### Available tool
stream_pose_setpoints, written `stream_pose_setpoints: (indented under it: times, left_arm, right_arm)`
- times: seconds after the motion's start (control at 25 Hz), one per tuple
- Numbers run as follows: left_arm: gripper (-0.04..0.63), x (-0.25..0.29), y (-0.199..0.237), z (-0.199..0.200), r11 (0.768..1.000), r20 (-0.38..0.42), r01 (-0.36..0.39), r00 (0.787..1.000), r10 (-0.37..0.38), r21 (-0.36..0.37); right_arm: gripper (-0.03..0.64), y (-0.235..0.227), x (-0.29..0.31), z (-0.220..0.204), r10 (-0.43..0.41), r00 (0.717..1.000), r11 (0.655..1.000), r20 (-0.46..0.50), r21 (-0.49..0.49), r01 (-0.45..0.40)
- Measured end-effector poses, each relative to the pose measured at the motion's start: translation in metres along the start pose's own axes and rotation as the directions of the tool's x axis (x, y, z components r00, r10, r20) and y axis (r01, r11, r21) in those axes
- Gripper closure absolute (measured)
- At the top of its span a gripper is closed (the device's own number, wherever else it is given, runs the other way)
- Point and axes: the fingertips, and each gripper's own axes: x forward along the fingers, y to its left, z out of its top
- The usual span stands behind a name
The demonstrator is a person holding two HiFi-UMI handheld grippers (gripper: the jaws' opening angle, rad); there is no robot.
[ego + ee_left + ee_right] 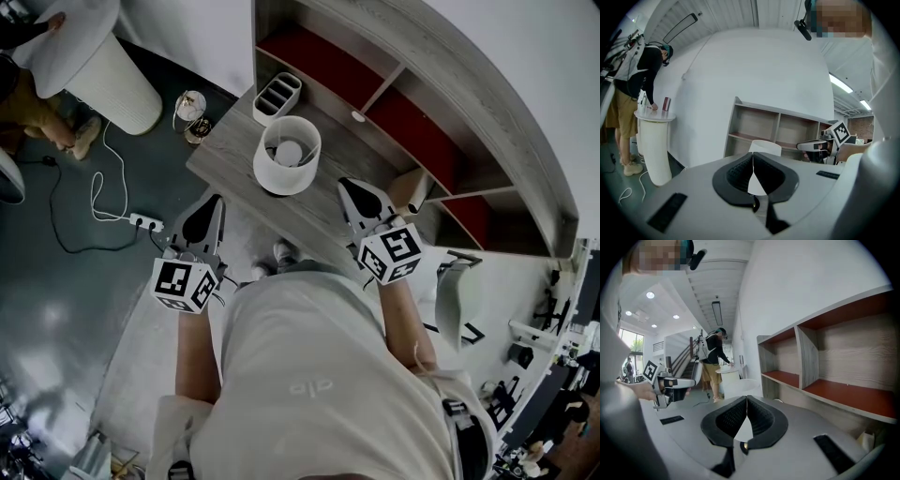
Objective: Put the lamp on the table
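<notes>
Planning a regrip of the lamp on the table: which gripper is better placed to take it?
Probably the right gripper: it hangs over the table beside the lamp, while the left gripper sits off the table's edge. Both are shut and empty.

lamp (287,156): we see only its shade; base hidden underneath
shelf unit (487,122): cut off at the top edge
small red object (666,103): too small for us to tell
</notes>
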Motion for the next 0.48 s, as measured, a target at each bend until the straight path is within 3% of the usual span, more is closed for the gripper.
stream_pose_setpoints:
  times: [0.48]
  left_arm:
    - [0.578, -0.002, -0.001, -0.01, 1.0, -0.022, 0.008, 1.0, -0.008, -0.005]
  right_arm:
    - [0.588, -0.001, -0.002, -0.011, -0.011, 1.0, 1.0, -0.016, 0.012, 0.012]
